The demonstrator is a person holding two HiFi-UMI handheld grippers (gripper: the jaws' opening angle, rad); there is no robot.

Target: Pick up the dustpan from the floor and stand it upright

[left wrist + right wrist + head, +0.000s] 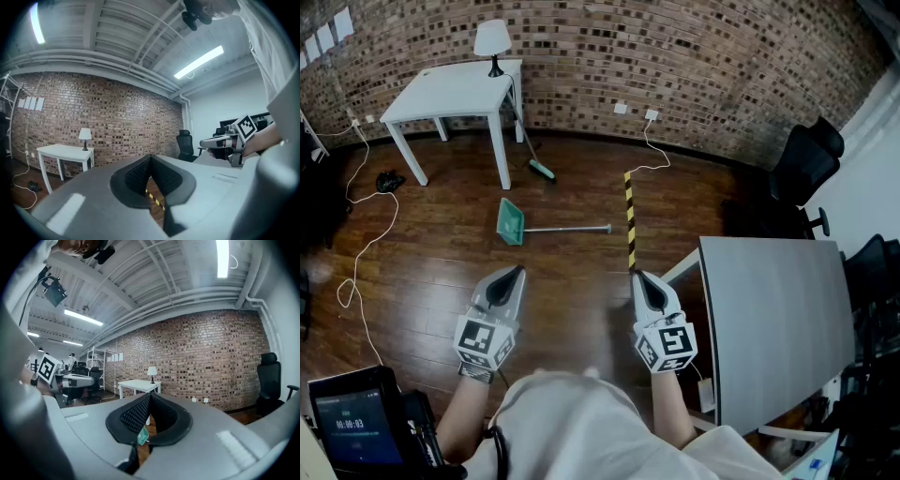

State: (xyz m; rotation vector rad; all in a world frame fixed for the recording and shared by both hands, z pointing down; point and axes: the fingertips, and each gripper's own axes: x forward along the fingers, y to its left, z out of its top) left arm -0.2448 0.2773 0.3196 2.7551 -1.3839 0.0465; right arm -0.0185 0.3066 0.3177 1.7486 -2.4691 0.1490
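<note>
From the head view I see the dustpan point(511, 221) lying flat on the wooden floor point(441, 272), its green pan to the left and its grey handle running right toward a strip of striped tape point(630, 220). It lies well ahead of both grippers, and neither touches it. The left gripper point(517, 272) and right gripper point(637, 276) are held side by side, well apart, pointing forward. A white table point(450, 89) with a lamp point(492, 42) stands at the brick wall point(694, 56), a broom point(527, 150) leans beside it, and a grey desk point(778, 319) is on my right. In the left gripper view, the jaws are closed on each other with nothing between them. Only a slit of floor and tape shows below the tips. In the right gripper view, the jaws are likewise pressed together and empty. A bit of the green pan shows through the gap under them, far off on the floor.
</note>
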